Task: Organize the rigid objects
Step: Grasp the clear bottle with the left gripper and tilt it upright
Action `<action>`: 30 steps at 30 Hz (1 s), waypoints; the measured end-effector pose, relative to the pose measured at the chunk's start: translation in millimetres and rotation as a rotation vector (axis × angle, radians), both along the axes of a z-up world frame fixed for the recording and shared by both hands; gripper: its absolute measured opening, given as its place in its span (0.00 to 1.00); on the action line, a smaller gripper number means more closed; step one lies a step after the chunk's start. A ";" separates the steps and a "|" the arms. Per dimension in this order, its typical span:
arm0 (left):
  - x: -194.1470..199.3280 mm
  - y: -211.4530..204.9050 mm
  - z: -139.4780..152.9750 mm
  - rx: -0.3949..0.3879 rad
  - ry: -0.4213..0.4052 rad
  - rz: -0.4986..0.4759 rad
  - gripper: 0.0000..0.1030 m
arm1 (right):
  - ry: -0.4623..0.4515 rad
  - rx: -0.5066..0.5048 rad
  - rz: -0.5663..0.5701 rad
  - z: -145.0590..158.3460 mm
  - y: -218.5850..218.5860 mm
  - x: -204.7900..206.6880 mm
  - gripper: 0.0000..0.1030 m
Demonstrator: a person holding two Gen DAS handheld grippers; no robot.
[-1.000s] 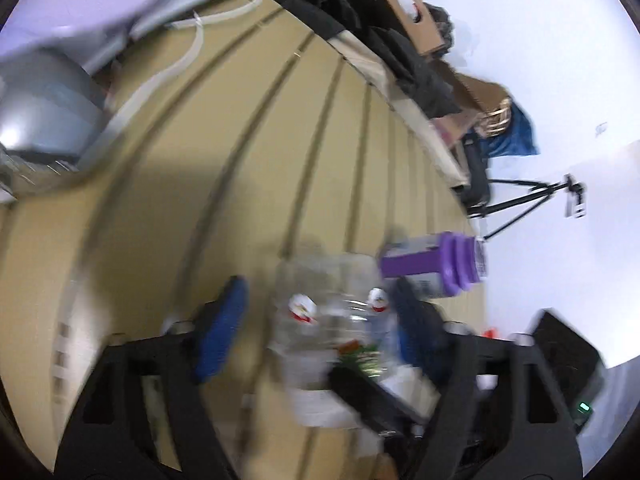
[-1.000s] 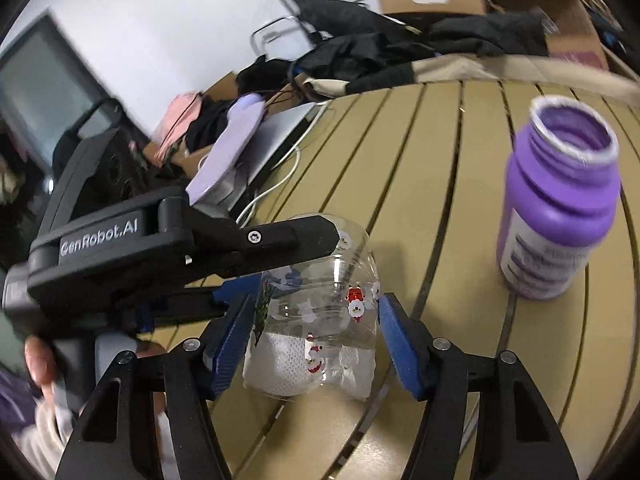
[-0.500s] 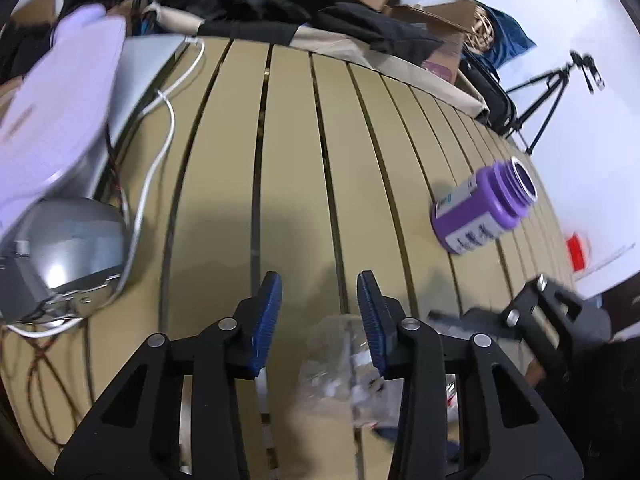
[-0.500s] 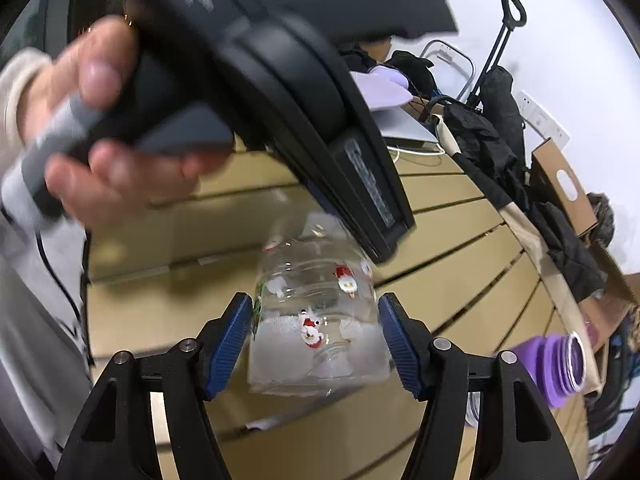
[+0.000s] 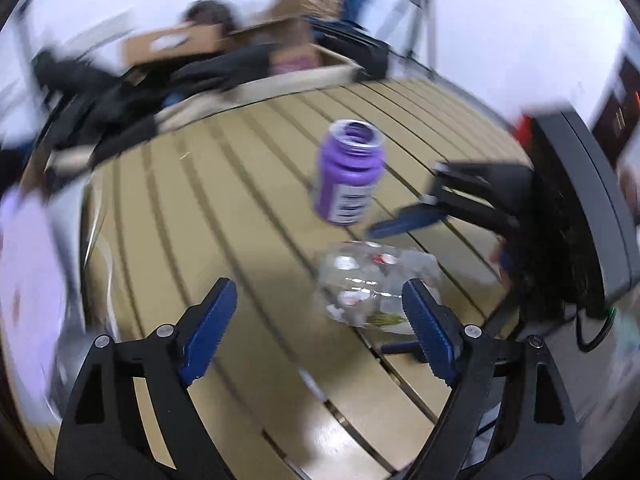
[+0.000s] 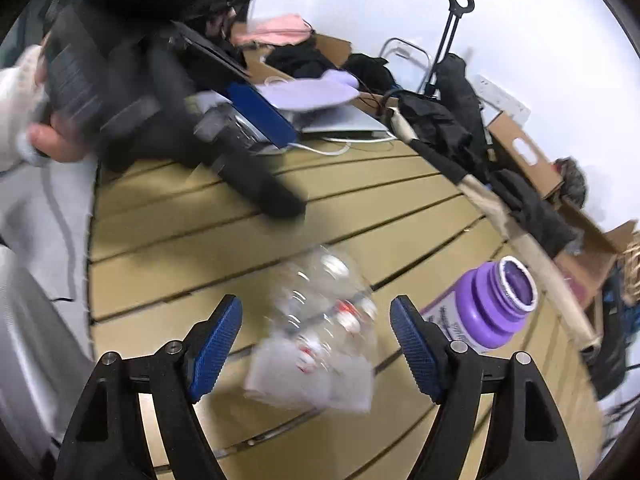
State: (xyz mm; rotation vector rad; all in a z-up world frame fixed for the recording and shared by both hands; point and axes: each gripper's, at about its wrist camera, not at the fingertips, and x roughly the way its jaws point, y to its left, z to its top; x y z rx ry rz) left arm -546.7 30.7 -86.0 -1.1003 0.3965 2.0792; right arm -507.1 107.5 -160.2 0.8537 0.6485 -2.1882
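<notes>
A clear plastic jar with small red figures (image 6: pixel 328 320) sits on the slatted wooden table (image 6: pixel 200 256), between the wide-open fingers of my right gripper (image 6: pixel 316 344), not pinched. In the left wrist view the same jar (image 5: pixel 372 284) lies just inside the right finger of my left gripper (image 5: pixel 320 332), which is open and empty. An open purple bottle (image 5: pixel 348 172) stands behind the jar; it also shows in the right wrist view (image 6: pixel 484 312), right of the jar. My right gripper's blue pad (image 5: pixel 408 220) reaches in from the right.
Dark clothes (image 5: pixel 168 80) and cardboard boxes (image 5: pixel 176 40) line the table's far edge. A lilac pad on a grey laptop (image 6: pixel 320 92) with a white cable (image 6: pixel 332 148) lies at the back left. A tripod (image 5: pixel 416 12) stands beyond the table.
My right gripper has opened and let go of the clear jar, which now rests on the table. My left gripper has opened wide and swung round toward the jar and purple bottle.
</notes>
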 end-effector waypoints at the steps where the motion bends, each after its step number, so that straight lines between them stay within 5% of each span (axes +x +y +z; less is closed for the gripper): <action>1: -1.3 12.1 -2.9 -0.031 -0.002 -0.035 0.80 | -0.020 0.000 -0.006 -0.9 1.2 -1.3 0.79; 6: -21.5 41.2 -15.6 -0.042 -0.054 -0.036 0.78 | -0.041 -0.063 -0.050 9.0 29.2 6.3 0.79; 8: -26.3 48.9 -23.3 -0.080 -0.054 -0.017 0.71 | -0.051 -0.095 -0.079 13.1 45.8 11.6 0.79; 14: -37.9 17.8 -40.9 -0.083 -0.105 0.135 0.59 | -0.126 -0.197 -0.106 8.5 61.2 23.9 0.79; 22: -18.4 -20.1 -35.6 -0.060 -0.095 0.259 0.60 | -0.052 -0.063 -0.136 -17.4 17.2 27.6 0.79; 28: -0.7 -32.7 -4.1 0.022 -0.099 0.209 0.74 | -0.057 -0.090 -0.172 -17.2 33.5 25.0 0.79; 30: 9.2 -25.7 2.9 0.044 -0.128 0.136 0.91 | -0.045 -0.097 -0.189 -13.5 40.0 25.6 0.79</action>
